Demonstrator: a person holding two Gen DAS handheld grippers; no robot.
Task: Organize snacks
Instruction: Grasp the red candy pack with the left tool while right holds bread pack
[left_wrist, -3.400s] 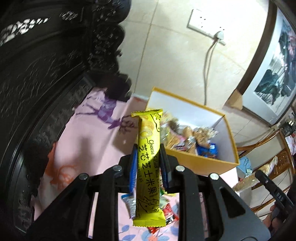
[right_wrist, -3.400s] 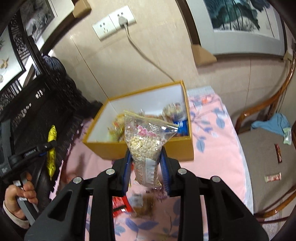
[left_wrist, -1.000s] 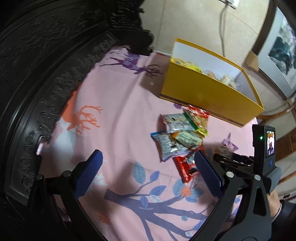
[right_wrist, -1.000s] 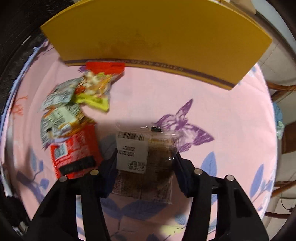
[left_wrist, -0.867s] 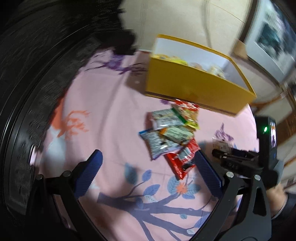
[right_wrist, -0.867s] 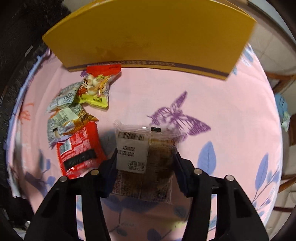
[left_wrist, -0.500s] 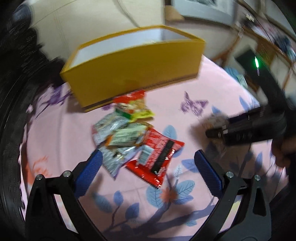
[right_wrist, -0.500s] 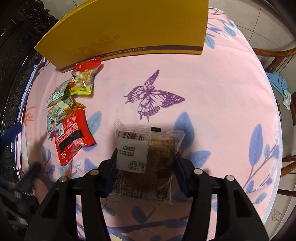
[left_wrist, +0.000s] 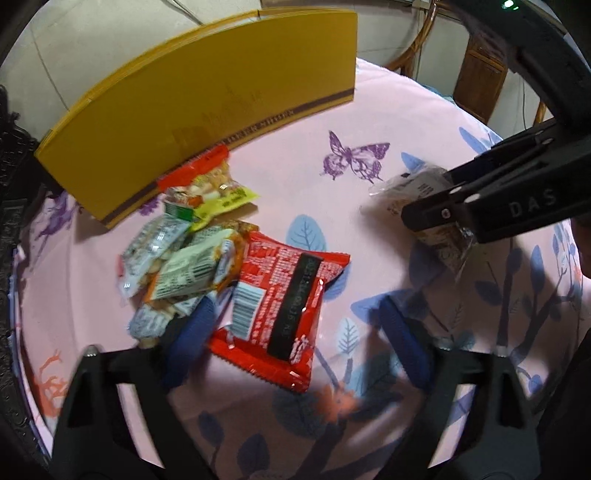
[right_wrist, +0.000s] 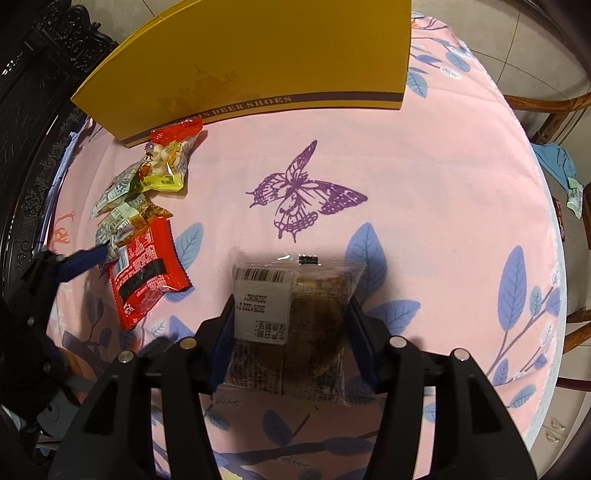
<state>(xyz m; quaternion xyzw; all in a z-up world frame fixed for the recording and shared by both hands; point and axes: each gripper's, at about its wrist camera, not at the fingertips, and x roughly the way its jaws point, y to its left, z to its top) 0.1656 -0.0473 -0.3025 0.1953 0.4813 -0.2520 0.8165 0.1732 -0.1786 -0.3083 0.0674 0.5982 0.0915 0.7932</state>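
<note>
A red snack packet (left_wrist: 280, 306) lies on the pink tablecloth (left_wrist: 369, 122) beside a pile of small packets (left_wrist: 177, 258). My left gripper (left_wrist: 295, 328) hangs low over it with its jaws closing. The packet is between the blue pads (left_wrist: 192, 328), which do not press on it. My right gripper (right_wrist: 290, 306) grips a clear packet of brown cake (right_wrist: 317, 325) by its sides, though its jaws are opening slightly. In the left wrist view that packet (left_wrist: 410, 184) hangs above the cloth. The yellow shoe box (right_wrist: 258, 55) stands behind.
Dark carved wooden furniture (right_wrist: 37, 92) borders the table on the left. A wooden chair (right_wrist: 554, 122) with a blue cloth (right_wrist: 554, 162) stands past the table's right edge. A red-topped packet (right_wrist: 166, 162) lies against the box front.
My left gripper rolled and came down over the pile, and its jaws narrowed around the red packet. My right gripper drew back from the box with the clear packet, then held still.
</note>
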